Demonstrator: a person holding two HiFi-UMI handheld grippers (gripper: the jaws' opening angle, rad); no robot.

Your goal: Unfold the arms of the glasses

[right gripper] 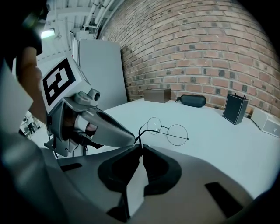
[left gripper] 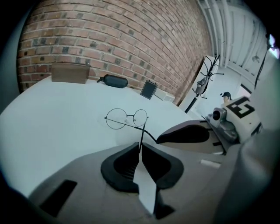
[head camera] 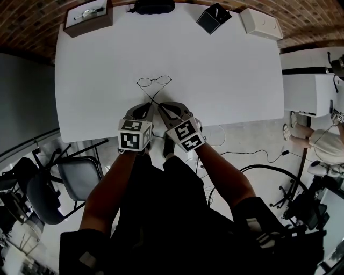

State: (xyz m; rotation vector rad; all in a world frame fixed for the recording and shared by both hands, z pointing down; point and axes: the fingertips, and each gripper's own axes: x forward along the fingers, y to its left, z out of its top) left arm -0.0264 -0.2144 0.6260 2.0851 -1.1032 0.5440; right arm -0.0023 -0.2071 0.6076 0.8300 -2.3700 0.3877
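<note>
Thin round wire-rimmed glasses [head camera: 154, 81] lie on the white table [head camera: 231, 75], lenses away from me, their two arms crossing over each other toward my grippers. My left gripper [head camera: 145, 108] is shut on the tip of one arm, and the left gripper view shows that thin arm [left gripper: 141, 138] pinched between the black pads. My right gripper [head camera: 163, 109] is shut on the tip of the other arm, which enters its jaws in the right gripper view [right gripper: 140, 141]. The two grippers sit side by side, almost touching, at the table's near edge. The lenses [left gripper: 127, 118] [right gripper: 166, 130] stay in plain sight.
Along the table's far edge stand a brown box [head camera: 87, 19], a black glasses case [head camera: 154, 6], a small black box [head camera: 213, 19] and a white box [head camera: 261, 23]. A chair [head camera: 75, 177] stands left of me, and cables lie on the floor at right.
</note>
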